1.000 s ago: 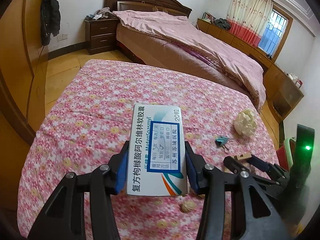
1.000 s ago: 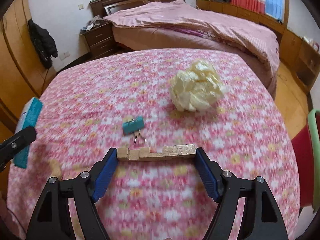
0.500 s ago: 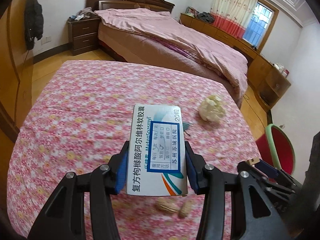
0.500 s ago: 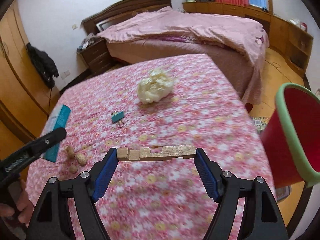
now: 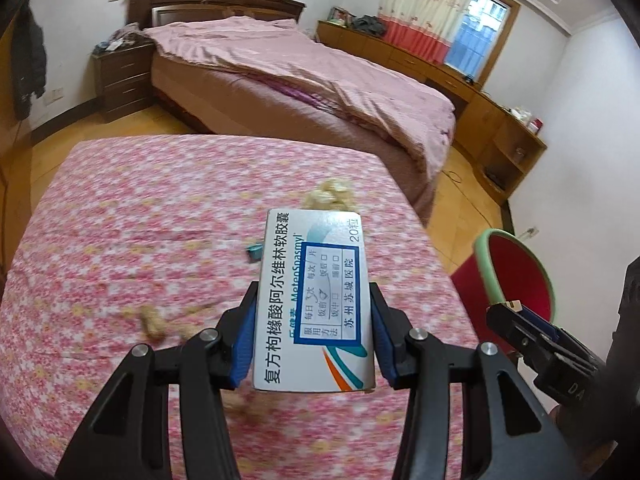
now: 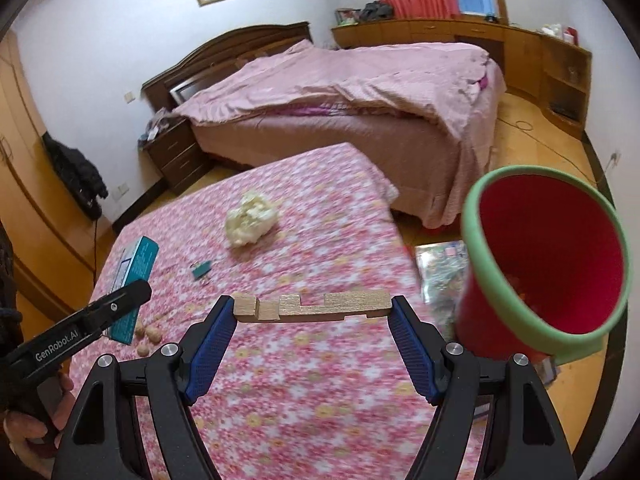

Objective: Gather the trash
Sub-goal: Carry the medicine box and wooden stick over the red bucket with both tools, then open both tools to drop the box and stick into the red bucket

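Jaws of the left gripper (image 5: 314, 330) clamp a white cardboard medicine box (image 5: 316, 300); those of the right gripper (image 6: 312, 330) clamp a notched pale wooden strip (image 6: 312, 306) endwise. Both items hang above the pink floral tablecloth (image 6: 320, 380). Beside the table stands a red bucket with green rim (image 6: 548, 256).

The medicine box (image 5: 316, 300) hides most of the crumpled tissue (image 5: 330, 196); the floral tablecloth (image 5: 140, 240) is motion-blurred.
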Motion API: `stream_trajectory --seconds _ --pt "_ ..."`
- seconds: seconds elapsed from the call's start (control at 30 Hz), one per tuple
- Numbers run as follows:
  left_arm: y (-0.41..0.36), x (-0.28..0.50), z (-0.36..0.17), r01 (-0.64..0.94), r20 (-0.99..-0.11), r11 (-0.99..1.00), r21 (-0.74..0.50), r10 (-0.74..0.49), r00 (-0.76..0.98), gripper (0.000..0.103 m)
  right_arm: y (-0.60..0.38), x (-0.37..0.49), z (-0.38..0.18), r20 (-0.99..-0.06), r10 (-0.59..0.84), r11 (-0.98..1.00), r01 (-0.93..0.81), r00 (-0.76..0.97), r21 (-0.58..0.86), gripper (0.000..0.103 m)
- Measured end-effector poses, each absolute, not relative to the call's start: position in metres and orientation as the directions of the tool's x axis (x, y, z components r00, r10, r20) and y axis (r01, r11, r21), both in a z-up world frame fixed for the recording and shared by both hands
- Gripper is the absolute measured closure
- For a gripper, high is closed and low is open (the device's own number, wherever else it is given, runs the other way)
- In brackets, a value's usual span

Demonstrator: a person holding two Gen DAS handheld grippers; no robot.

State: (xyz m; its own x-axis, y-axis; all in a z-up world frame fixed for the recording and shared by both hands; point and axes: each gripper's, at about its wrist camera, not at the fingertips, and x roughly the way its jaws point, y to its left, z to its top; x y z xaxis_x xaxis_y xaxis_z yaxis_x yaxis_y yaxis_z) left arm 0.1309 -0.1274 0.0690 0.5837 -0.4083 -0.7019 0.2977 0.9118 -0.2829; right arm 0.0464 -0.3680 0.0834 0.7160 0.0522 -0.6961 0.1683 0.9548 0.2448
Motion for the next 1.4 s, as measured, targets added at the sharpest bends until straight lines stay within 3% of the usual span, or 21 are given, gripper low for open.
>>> stream_trajectory --seconds 0.6,1.4 --pt "-0.242 0.125 0.095 0.494 -0.696 0.831 -0.256 -0.513 0.502 0.053 -0.473 0.006 0.103 -0.659 -0.100 0.900 0.350 0.746 0.260 0.025" --pt "-0.413 0.127 0.050 0.702 -0.752 0.677 -0.220 -0.576 0.320 0.053 -0.581 -0.022 0.065 -0.708 -0.225 0.780 0.559 0.670 0.281 0.024"
